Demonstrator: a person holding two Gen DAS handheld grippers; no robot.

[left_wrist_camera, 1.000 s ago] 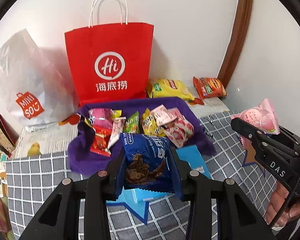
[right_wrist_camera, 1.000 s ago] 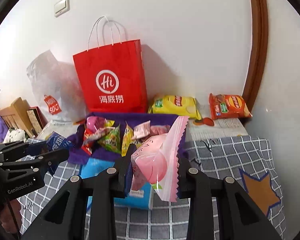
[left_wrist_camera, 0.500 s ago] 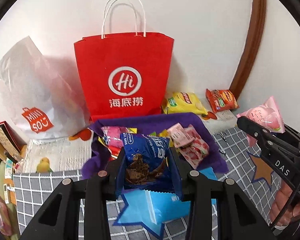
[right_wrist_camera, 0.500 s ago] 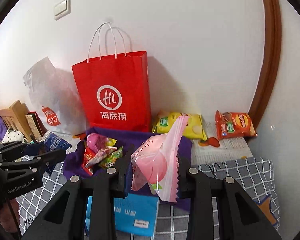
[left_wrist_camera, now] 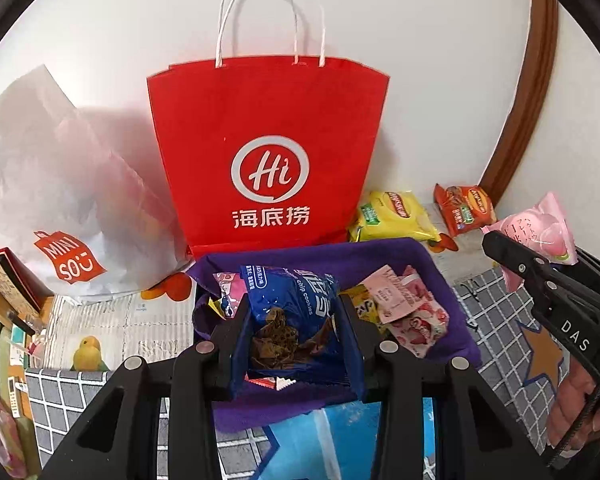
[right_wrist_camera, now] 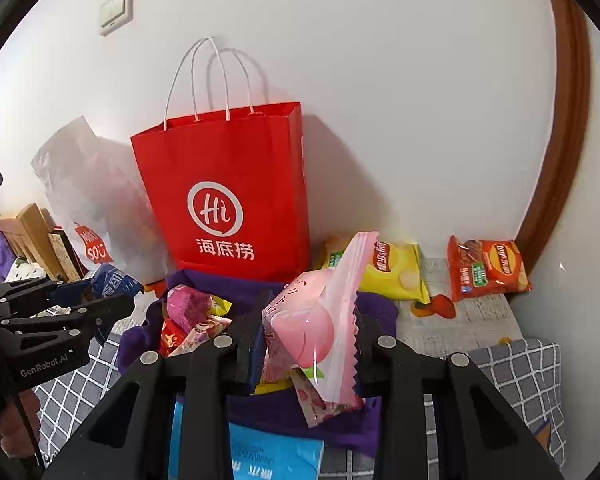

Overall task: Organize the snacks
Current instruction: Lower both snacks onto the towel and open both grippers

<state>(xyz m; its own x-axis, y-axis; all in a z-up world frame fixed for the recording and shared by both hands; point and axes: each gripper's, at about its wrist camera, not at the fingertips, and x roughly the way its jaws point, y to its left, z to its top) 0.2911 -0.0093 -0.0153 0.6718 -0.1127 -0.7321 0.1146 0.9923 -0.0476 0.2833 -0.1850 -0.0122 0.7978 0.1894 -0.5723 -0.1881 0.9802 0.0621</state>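
Note:
My left gripper (left_wrist_camera: pixel 292 332) is shut on a blue chocolate-chip cookie packet (left_wrist_camera: pixel 290 304), held above a purple cloth (left_wrist_camera: pixel 432 264) that carries several small snack packets (left_wrist_camera: pixel 404 308). My right gripper (right_wrist_camera: pixel 306 344) is shut on a pink peach-print packet (right_wrist_camera: pixel 312 320), also above the purple cloth (right_wrist_camera: pixel 376 308). A red paper bag (left_wrist_camera: pixel 268 152) with white handles stands upright against the wall just behind the cloth. In the left wrist view the right gripper (left_wrist_camera: pixel 512 252) shows at the right edge with its pink packet (left_wrist_camera: pixel 540 228). The left gripper (right_wrist_camera: pixel 112 296) shows at the left of the right wrist view.
A yellow chip bag (left_wrist_camera: pixel 396 216) and an orange chip bag (left_wrist_camera: pixel 464 208) lie by the wall at right. A white plastic bag (left_wrist_camera: pixel 52 184) leans at left. A blue packet (right_wrist_camera: pixel 268 460) lies on the grey checked cloth (left_wrist_camera: pixel 496 304). A brown door frame (right_wrist_camera: pixel 564 120) rises at right.
Both grippers have moved forward toward the red bag, which now looms larger. The purple cloth and its snacks have slid closer beneath the held packets. Both grips are unchanged.

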